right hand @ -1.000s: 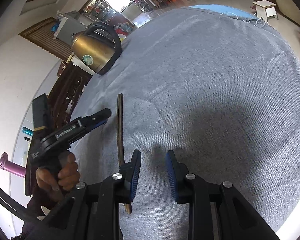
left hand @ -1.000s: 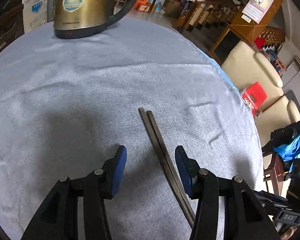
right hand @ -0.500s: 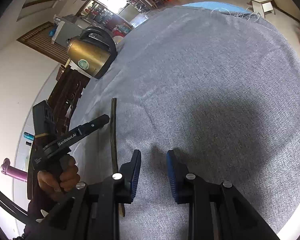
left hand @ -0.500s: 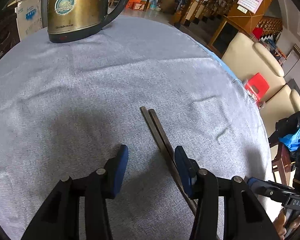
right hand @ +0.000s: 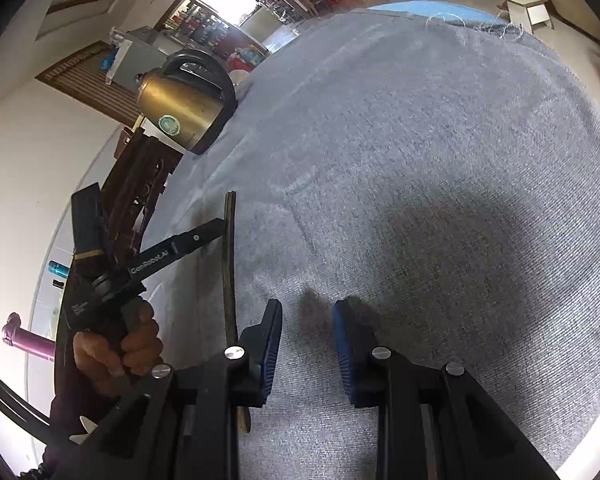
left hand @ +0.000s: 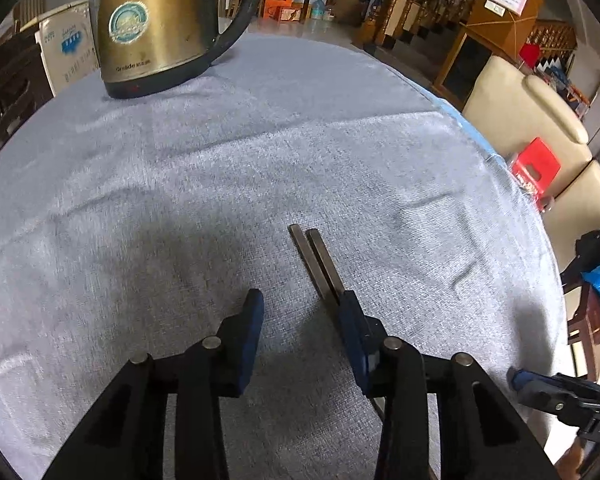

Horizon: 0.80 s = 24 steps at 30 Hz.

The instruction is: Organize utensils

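Note:
A pair of dark chopsticks (left hand: 318, 258) lies side by side on the grey tablecloth (left hand: 220, 184). My left gripper (left hand: 300, 312) is open and empty, low over the cloth; its right finger (left hand: 352, 332) covers the chopsticks' near part. In the right wrist view the chopsticks (right hand: 230, 264) lie just left of my right gripper (right hand: 306, 340), which is open and empty. The left gripper (right hand: 172, 254) shows there at the left, next to the chopsticks.
A brass electric kettle (left hand: 156, 28) stands at the far side of the table, also in the right wrist view (right hand: 184, 104). The cloth's edge (left hand: 512, 184) drops off at the right, with cream sofas (left hand: 520, 116) and a red stool (left hand: 536, 168) beyond.
My left gripper has moved right and forward, so its right finger now covers the chopsticks. The right gripper has barely shifted. Both stay open.

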{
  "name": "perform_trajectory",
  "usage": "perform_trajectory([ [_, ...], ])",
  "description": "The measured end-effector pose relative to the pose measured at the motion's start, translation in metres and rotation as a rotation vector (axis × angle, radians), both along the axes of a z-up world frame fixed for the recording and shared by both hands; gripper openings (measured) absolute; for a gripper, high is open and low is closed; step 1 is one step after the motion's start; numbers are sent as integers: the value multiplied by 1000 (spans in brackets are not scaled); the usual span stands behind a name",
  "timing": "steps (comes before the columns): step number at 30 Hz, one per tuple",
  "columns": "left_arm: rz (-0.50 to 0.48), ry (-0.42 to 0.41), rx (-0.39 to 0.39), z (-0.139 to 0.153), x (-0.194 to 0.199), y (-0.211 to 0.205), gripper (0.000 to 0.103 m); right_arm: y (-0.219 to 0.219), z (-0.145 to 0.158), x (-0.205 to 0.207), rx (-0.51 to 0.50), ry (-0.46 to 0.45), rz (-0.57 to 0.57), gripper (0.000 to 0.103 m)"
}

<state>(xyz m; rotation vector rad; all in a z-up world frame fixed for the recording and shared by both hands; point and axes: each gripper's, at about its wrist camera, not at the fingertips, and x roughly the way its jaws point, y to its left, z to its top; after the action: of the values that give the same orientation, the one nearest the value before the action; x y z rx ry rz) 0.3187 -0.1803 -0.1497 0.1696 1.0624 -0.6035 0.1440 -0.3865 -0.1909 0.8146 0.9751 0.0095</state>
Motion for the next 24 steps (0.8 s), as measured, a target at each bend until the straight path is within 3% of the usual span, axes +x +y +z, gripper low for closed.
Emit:
perform_trajectory([
  [5, 1, -20, 8, 0, 6, -4, 44, -1, 0, 0, 1, 3, -6, 29],
  [10, -13, -35, 44, 1, 6, 3, 40, 2, 8, 2, -21, -8, 4, 29],
  [11, -10, -28, 43, 1, 7, 7, 35, 5, 11, 5, -34, -14, 15, 29],
  [12, 0, -27, 46, 0, 7, 12, 16, 7, 13, 8, -43, -19, 24, 29],
  [13, 15, -49, 79, -1, 7, 19, 12, 10, 16, 12, -56, -26, 38, 29],
  [17, 30, 13, 9, -3, 5, 48, 12, 26, 20, 31, -92, -48, 93, 29],
  [24, 71, 66, -57, -2, 5, 60, 12, 61, 17, 82, -203, -58, 228, 29],
])
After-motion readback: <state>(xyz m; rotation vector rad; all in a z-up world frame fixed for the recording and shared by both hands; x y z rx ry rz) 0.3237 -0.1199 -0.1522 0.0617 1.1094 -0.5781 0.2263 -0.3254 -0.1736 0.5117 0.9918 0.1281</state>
